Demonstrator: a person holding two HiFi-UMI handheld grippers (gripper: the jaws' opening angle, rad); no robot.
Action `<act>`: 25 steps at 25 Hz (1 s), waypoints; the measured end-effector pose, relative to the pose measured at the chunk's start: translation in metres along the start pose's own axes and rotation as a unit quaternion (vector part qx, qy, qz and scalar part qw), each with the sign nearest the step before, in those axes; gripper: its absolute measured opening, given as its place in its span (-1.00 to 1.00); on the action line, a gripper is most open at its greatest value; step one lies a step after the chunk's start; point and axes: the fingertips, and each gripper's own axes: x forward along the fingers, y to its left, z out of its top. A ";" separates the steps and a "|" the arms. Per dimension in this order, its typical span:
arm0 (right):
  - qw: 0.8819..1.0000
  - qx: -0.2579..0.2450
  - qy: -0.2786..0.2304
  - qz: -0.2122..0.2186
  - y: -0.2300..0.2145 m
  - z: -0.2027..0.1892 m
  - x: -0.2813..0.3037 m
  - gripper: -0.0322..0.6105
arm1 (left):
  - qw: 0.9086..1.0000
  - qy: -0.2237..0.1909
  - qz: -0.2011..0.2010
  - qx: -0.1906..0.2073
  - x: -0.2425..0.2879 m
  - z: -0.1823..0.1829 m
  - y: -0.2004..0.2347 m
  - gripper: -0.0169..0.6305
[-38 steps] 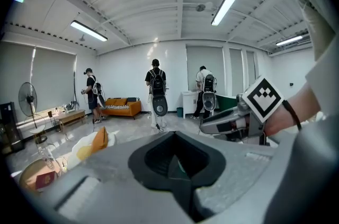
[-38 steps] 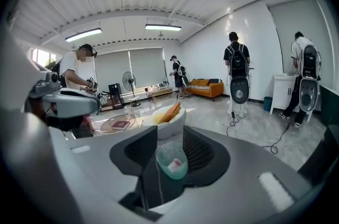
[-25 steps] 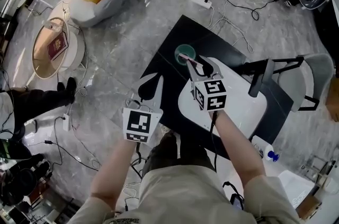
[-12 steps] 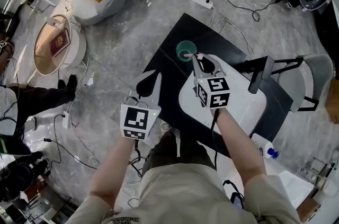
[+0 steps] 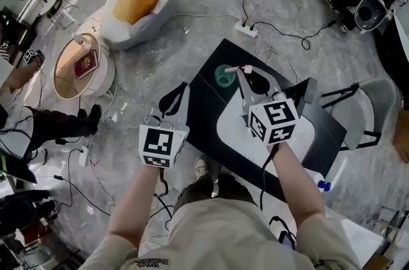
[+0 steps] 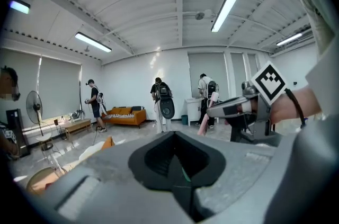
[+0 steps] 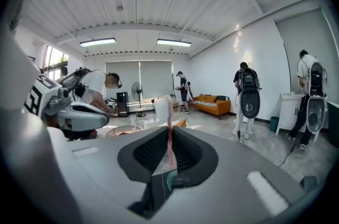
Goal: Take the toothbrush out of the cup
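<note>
1. Below me, a black table [image 5: 208,115] stands on a grey floor, with a white oval board [image 5: 233,133] lying on it.
2. My right gripper [image 5: 245,74] [image 7: 169,154] reaches over the table's far side. Its jaws have just been closing and now pinch the toothbrush's handle.
3. My left gripper [image 5: 179,93] [image 6: 176,162] hangs by the table's left edge, with its jaws pressed together and nothing between them.
4. A green cup [image 5: 223,76] stands upright on the table, just left of the right gripper's tips.
5. The pink toothbrush [image 5: 231,69] [image 7: 169,133] stands upright in the right jaws with its white bristles on top, beside the cup's rim. I cannot tell if its lower end clears the cup.
</note>
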 end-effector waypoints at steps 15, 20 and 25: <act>0.988 -0.076 -0.122 0.059 0.068 0.141 -0.147 -0.82 | 0.990 -0.128 0.023 0.047 -0.106 0.136 -0.029 -0.94; 0.984 -0.112 -0.122 0.070 0.087 0.148 -0.178 -0.82 | 0.989 -0.137 0.022 0.055 -0.130 0.151 -0.043 -0.94; 0.983 -0.114 -0.116 0.086 0.099 0.150 -0.189 -0.82 | 0.990 -0.129 0.020 0.059 -0.136 0.155 -0.050 -0.94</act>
